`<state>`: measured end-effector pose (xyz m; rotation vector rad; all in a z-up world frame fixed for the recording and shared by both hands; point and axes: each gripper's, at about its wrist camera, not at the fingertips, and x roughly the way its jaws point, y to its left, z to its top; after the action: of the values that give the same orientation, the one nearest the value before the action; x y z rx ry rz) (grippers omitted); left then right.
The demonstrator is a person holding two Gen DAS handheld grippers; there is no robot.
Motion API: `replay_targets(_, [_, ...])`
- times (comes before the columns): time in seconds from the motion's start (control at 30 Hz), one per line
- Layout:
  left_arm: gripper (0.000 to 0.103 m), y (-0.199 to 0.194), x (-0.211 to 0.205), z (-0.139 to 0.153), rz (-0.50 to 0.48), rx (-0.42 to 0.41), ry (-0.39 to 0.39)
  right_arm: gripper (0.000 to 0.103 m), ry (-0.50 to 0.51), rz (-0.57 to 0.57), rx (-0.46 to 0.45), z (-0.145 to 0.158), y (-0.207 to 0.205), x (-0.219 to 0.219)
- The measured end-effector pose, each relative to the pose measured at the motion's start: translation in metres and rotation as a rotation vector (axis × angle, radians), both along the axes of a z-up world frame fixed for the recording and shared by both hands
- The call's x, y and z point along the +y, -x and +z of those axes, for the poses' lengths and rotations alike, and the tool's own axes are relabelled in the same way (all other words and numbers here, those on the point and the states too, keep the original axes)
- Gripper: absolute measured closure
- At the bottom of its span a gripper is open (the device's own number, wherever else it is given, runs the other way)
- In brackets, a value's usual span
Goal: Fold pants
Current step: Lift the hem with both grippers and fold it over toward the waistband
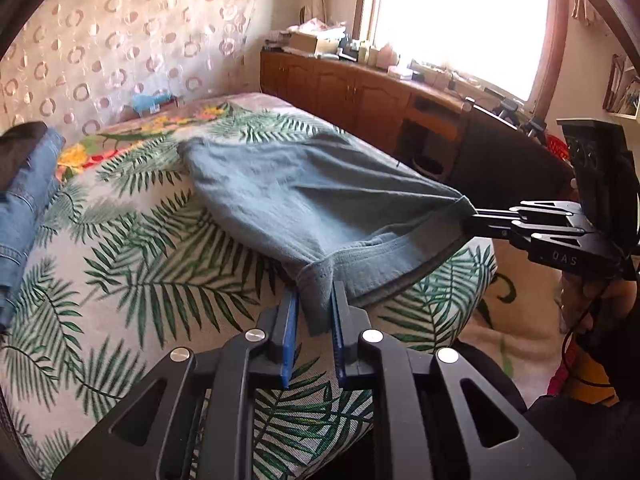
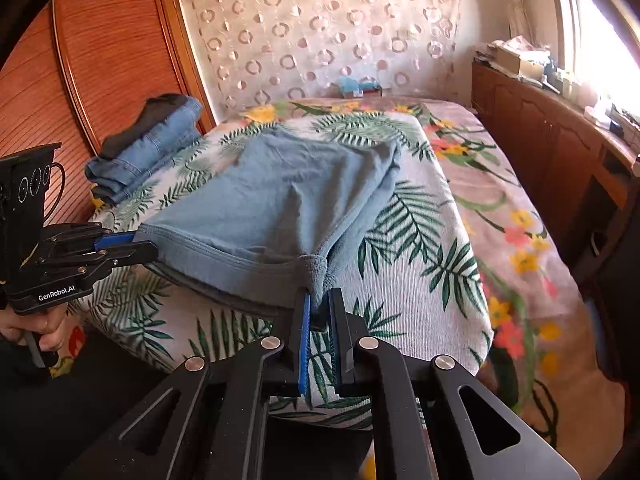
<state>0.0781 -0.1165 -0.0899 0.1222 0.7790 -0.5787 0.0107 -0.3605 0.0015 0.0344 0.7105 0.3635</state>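
Both grippers clamped on the blue pants — left gripper and right gripper each pinch a waistband corner, pants draped over the bed, beside folded jeans.

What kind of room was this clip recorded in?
Most likely a home bedroom: a bed with a leaf-print cover, a wooden headboard, and a cluttered wooden cabinet under a bright window.

Each camera sat just behind its own claw, angled down along the bed toward the far curtain. Both shared the pants mid-frame; each caught the other claw at its edge.
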Motion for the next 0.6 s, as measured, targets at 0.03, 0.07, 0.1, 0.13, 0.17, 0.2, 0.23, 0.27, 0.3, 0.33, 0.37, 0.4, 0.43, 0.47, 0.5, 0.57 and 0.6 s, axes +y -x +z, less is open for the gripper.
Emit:
replay_targets(0.03, [0.087,0.001,0.001,0.004,0.002,-0.008,0.002,0.095,-0.004,0.002,-0.004,0.001,0.001,0.0])
replay_targets(0.07, [0.087,0.002,0.002,0.007,0.003,-0.015,0.003,0.095,-0.009,0.005,-0.011,0.004,0.003,0.0])
replay_targets(0.1, [0.087,0.004,0.003,0.012,0.006,-0.026,0.005,0.095,-0.01,0.007,-0.016,0.006,0.004,0.001])
replay_targets(0.13, [0.087,0.005,0.003,0.015,0.007,-0.033,0.006,0.095,-0.01,0.01,-0.022,0.008,0.006,0.001])
replay_targets(0.17, [0.087,0.007,0.004,0.018,0.007,-0.04,0.008,0.095,-0.009,0.012,-0.03,0.012,0.008,0.001])
replay_targets(0.2, [0.087,0.008,0.004,0.022,0.006,-0.048,0.01,0.095,-0.009,0.014,-0.036,0.014,0.009,0.0])
replay_targets(0.23, [0.087,0.01,0.004,0.026,0.006,-0.058,0.012,0.095,-0.01,0.015,-0.044,0.017,0.011,0.0])
replay_targets(0.27, [0.087,0.01,0.004,0.028,0.005,-0.064,0.014,0.095,-0.011,0.015,-0.051,0.019,0.012,0.0])
replay_targets(0.3, [0.087,0.012,0.004,0.032,0.003,-0.074,0.018,0.095,-0.014,0.015,-0.059,0.02,0.014,0.0])
replay_targets(0.33, [0.087,0.014,0.005,0.035,0.002,-0.081,0.022,0.095,-0.018,0.016,-0.066,0.023,0.016,0.0])
replay_targets(0.37, [0.087,0.015,0.005,0.037,0.001,-0.087,0.025,0.095,-0.02,0.017,-0.073,0.023,0.018,0.001])
replay_targets(0.4, [0.087,0.016,0.005,0.041,0.001,-0.095,0.03,0.095,-0.023,0.018,-0.078,0.024,0.019,-0.001])
replay_targets(0.43, [0.087,0.017,0.005,0.043,0.001,-0.101,0.035,0.095,-0.024,0.021,-0.084,0.025,0.02,-0.001])
replay_targets(0.47, [0.087,0.017,0.006,0.045,0.002,-0.106,0.039,0.095,-0.025,0.023,-0.09,0.026,0.022,-0.002])
replay_targets(0.5, [0.087,0.018,0.007,0.048,0.005,-0.114,0.043,0.095,-0.026,0.025,-0.095,0.028,0.023,-0.001])
replay_targets(0.57, [0.087,0.019,0.008,0.053,0.017,-0.125,0.05,0.095,-0.029,0.03,-0.107,0.031,0.025,-0.001])
replay_targets(0.6, [0.087,0.02,0.01,0.055,0.022,-0.131,0.054,0.095,-0.03,0.032,-0.113,0.032,0.026,0.0])
